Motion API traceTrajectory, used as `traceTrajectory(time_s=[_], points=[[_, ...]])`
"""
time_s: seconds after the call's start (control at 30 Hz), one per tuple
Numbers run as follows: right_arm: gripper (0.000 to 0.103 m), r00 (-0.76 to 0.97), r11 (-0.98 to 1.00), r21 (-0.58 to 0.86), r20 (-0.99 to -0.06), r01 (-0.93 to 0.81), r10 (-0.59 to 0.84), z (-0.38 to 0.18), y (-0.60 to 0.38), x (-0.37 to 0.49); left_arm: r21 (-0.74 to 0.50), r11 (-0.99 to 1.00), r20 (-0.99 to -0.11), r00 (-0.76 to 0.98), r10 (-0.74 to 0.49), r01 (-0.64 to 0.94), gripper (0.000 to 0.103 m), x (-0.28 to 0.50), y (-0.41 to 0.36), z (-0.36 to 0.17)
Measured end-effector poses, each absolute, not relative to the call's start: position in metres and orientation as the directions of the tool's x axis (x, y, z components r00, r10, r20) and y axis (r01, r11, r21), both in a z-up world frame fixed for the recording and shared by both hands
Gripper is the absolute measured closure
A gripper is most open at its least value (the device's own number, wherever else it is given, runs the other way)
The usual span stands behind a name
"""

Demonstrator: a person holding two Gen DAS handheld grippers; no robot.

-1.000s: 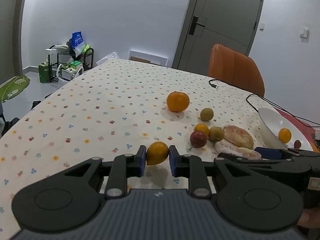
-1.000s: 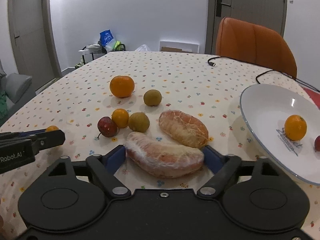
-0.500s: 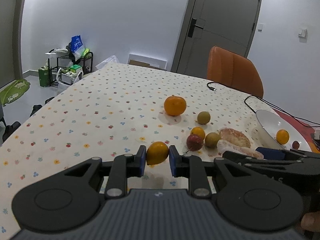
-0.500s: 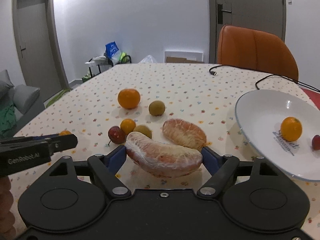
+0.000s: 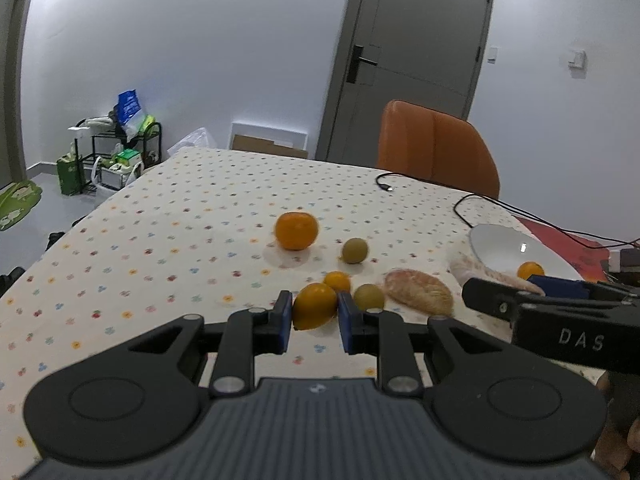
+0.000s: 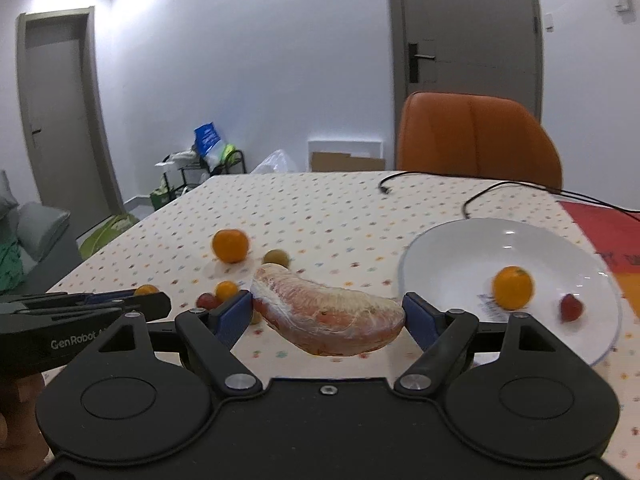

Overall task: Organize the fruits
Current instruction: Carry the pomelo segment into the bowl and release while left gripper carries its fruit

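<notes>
My left gripper (image 5: 313, 316) is shut on a small orange fruit (image 5: 314, 311), held above the dotted tablecloth. My right gripper (image 6: 328, 316) is shut on a peeled pomelo segment (image 6: 328, 318), lifted off the table just left of the white plate (image 6: 448, 248). The plate holds a small orange (image 6: 513, 287) and a red fruit (image 6: 571, 307). On the cloth lie a large orange (image 5: 296, 230), two green-brown fruits (image 5: 354, 251) (image 5: 369, 296), another small orange (image 5: 337, 281), a red fruit (image 6: 207, 301) and a second pomelo segment (image 5: 418, 291).
An orange chair (image 5: 436, 148) stands at the table's far side. Black cables (image 5: 480, 200) run across the cloth behind the plate, beside a red mat (image 6: 604, 224). A person's hand (image 6: 20, 400) holds the left gripper at the lower left.
Both grippers have risen. The right one lifted the pomelo segment off the table and carried it toward the plate. The left one keeps its small orange fruit and shifted right.
</notes>
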State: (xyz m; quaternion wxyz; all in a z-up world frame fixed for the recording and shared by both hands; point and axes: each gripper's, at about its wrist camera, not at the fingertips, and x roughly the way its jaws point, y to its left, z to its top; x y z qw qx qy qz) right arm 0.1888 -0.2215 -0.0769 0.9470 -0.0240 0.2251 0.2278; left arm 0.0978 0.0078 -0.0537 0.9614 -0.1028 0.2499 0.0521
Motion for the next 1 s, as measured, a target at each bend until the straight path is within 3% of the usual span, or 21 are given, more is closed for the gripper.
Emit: traceTrajectory(time_s=[0.77, 1.0], points=[[0.025, 0.862, 0.952, 0.087, -0.405, -0.294, 0.303, -0.088, -0.303, 0.208, -0.098, 0.994, -0.474, 0.880, -0.004, -0.048, 0.080, 0.121, -0.052, -0.042], [0.018, 0.886, 0.957, 0.041, -0.370, -0.286, 0.280, -0.085, -0.313, 0.206, -0.068, 0.997, -0.474, 0.880, -0.003, -0.034, 0.080, 0.129, -0.067, -0.040]])
